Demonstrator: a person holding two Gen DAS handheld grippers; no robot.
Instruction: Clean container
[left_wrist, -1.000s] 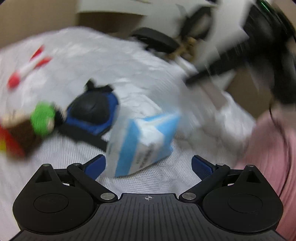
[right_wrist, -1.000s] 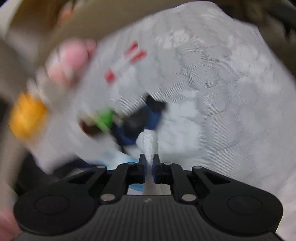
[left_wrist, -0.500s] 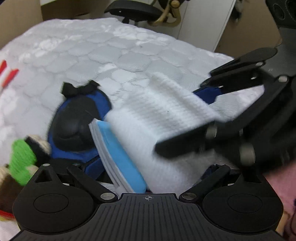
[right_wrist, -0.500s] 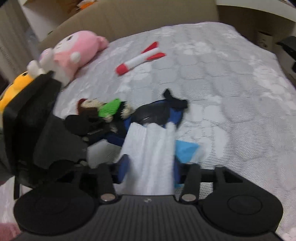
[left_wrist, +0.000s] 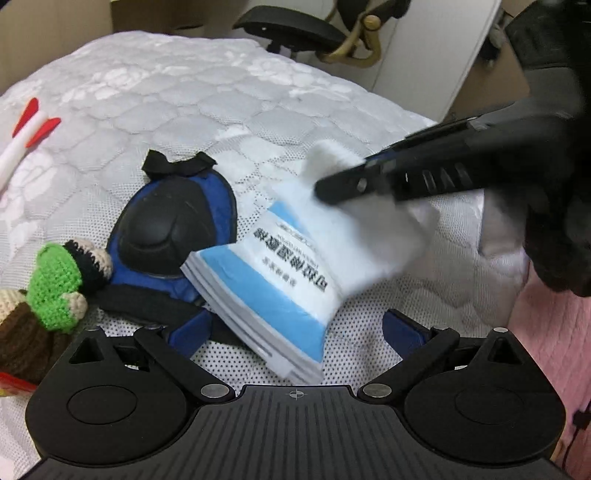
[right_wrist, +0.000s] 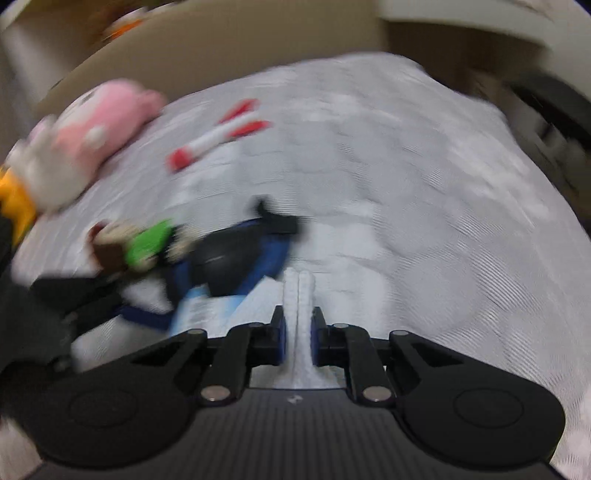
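Observation:
A blue-and-white printed packet (left_wrist: 273, 280) lies tilted on the bed, between the spread fingers of my left gripper (left_wrist: 295, 328), which is open and does not touch it. My right gripper (right_wrist: 298, 328) is shut on a folded white cloth (right_wrist: 298, 291). Seen from the left wrist, the right gripper (left_wrist: 354, 181) comes in from the right and presses the cloth (left_wrist: 376, 243) on the packet's far right end. The right wrist view is blurred, and the packet (right_wrist: 207, 310) shows there low and left of the fingers.
A blue and black knee pad (left_wrist: 166, 225) touches the packet's left side, with a crochet doll (left_wrist: 55, 280) beside it. A red and white rocket toy (left_wrist: 22, 136) and a pink plush (right_wrist: 99, 122) lie further off on the quilted bed cover (left_wrist: 184, 92). An office chair (left_wrist: 295, 29) stands behind. A pink sleeve (left_wrist: 554, 332) is at the right.
The cloth covered most of the packet half a second ago; it has slid to the packet's far right end. The right jaws have narrowed on the cloth. The left gripper stays open.

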